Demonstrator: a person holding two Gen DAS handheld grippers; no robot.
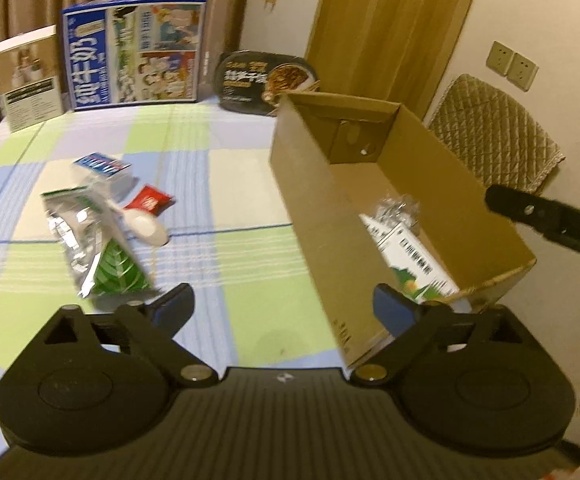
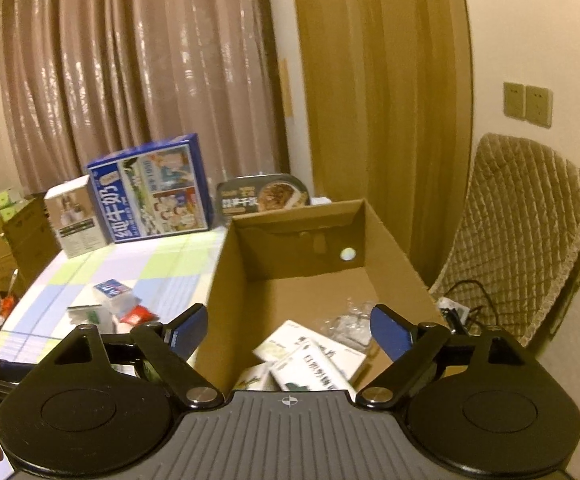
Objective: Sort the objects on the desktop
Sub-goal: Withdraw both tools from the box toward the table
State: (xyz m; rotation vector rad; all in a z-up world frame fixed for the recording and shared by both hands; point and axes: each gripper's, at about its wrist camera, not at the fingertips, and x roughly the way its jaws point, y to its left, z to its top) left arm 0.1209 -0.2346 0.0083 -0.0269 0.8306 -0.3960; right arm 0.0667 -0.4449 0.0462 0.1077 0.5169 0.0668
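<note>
The cardboard box (image 1: pixel 314 200) stands open on the checked counter (image 1: pixel 226 160), at about 2 o'clock from the left tool (image 1: pixel 282 300) and dead ahead at 12 o'clock of the right tool (image 2: pixel 288 320); inside it lie white-and-green cartons (image 2: pixel 310 364) and a crumpled clear wrapper (image 2: pixel 350 320); the left tool is spread wide and carries nothing, its near finger just beside the box's outer wall; the right tool is likewise spread and empty, poised over the box's near end, one finger outside the left wall and one over the inside; at 10 o'clock of the left tool a small heap waits on the counter: a silver and green pouch (image 1: pixel 90 248), a white spoon-like piece (image 1: pixel 146 228) touching it, a red sachet (image 1: pixel 148 202) and a small blue-and-white carton (image 1: pixel 102 164); along the far edge at 11 o'clock stand a blue milk box (image 1: pixel 134 52) and a beige box (image 1: pixel 28 80), with a black meal tray (image 1: pixel 264 80) propped behind the cardboard box; a quilted chair (image 2: pixel 522 232) stands at 2 o'clock.
</note>
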